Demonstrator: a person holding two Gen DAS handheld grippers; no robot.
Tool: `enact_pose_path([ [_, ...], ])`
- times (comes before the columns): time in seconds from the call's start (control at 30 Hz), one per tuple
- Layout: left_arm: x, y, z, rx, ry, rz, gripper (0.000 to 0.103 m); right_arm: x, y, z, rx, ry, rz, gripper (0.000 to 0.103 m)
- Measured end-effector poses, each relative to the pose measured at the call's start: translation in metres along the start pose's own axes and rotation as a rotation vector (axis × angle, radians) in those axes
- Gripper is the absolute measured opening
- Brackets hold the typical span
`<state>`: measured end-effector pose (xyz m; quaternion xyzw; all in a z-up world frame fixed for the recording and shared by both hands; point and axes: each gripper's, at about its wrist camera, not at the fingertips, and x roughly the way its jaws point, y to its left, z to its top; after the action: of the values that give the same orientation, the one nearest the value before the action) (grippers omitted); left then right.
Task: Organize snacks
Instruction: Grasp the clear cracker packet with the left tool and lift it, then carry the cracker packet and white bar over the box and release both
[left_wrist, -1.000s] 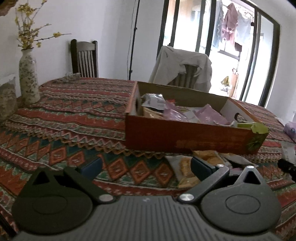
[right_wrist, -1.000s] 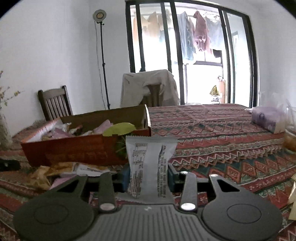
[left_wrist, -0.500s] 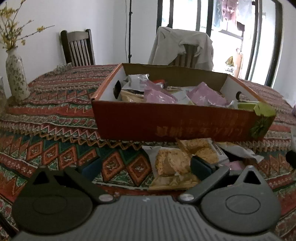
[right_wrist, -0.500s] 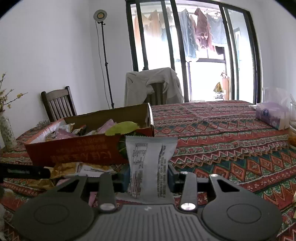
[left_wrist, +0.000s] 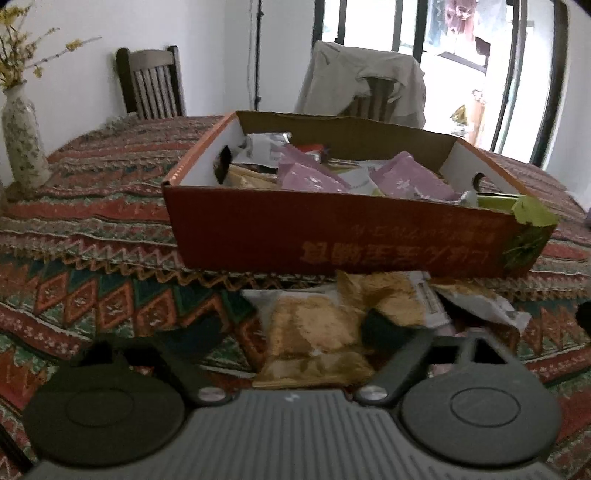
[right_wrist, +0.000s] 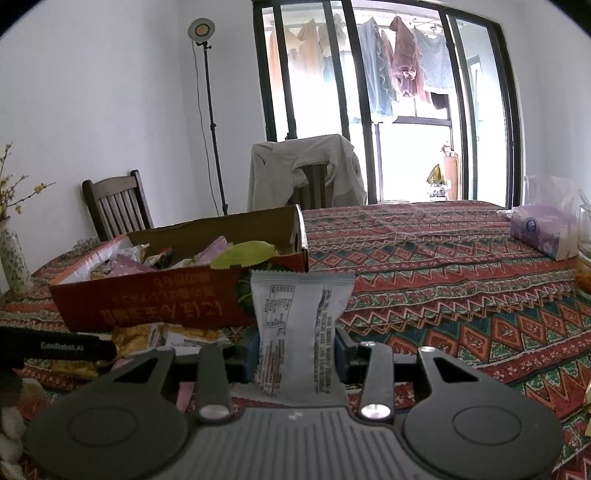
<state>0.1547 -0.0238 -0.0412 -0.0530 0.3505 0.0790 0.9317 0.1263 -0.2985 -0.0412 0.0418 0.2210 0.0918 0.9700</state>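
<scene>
A red cardboard box (left_wrist: 332, 236) holds several snack packs, pink and silver among them; it also shows in the right wrist view (right_wrist: 155, 295). A clear pack of golden biscuits (left_wrist: 314, 325) lies on the cloth before the box, between the fingers of my open left gripper (left_wrist: 288, 336). More loose packs (left_wrist: 476, 299) lie to its right. My right gripper (right_wrist: 297, 350) is shut on a white snack packet (right_wrist: 299, 325), held upright in front of the box's right corner. The left gripper's black finger (right_wrist: 55, 347) shows at the left of the right wrist view.
A patterned tablecloth (right_wrist: 461, 277) covers the table. A flowered vase (left_wrist: 22, 140) stands at the left edge. Two chairs (left_wrist: 151, 85) stand behind the table, one draped with a jacket (right_wrist: 306, 166). A purple tissue pack (right_wrist: 539, 229) and a glass sit at the far right.
My left gripper has moved forward and down toward the biscuit pack, which now lies between its fingers. My right gripper has risen a little, still holding the white packet.
</scene>
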Motion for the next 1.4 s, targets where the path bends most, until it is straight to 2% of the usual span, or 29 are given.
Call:
enact_pose_path([
  [0.03, -0.001, -0.001, 0.0, 0.007, -0.005, -0.003, 0.065, 0.0, 0.0, 0.0, -0.001, 0.0, 0.0, 0.039],
  [0.1, -0.002, 0.0, -0.001, 0.012, -0.009, -0.005, 0.048, 0.0, 0.0, 0.0, -0.001, 0.001, -0.001, 0.039],
  [0.2, -0.005, 0.005, -0.002, 0.002, -0.014, -0.018, 0.044, 0.0, 0.0, 0.0, -0.001, 0.001, -0.001, 0.039],
  [0.37, -0.016, 0.014, -0.005, -0.009, -0.037, -0.007, 0.044, 0.0, 0.0, 0.0, -0.006, -0.002, -0.004, 0.039],
  [0.63, -0.044, 0.028, 0.001, -0.024, -0.129, 0.0, 0.044, -0.004, 0.002, -0.002, -0.015, -0.026, -0.005, 0.039],
  [0.97, -0.071, 0.022, 0.018, -0.015, -0.222, -0.069, 0.044, -0.014, 0.01, -0.001, -0.048, -0.08, -0.026, 0.039],
  [1.4, -0.074, 0.008, 0.059, -0.004, -0.301, -0.129, 0.044, -0.012, 0.039, 0.051, -0.123, -0.193, 0.012, 0.039],
])
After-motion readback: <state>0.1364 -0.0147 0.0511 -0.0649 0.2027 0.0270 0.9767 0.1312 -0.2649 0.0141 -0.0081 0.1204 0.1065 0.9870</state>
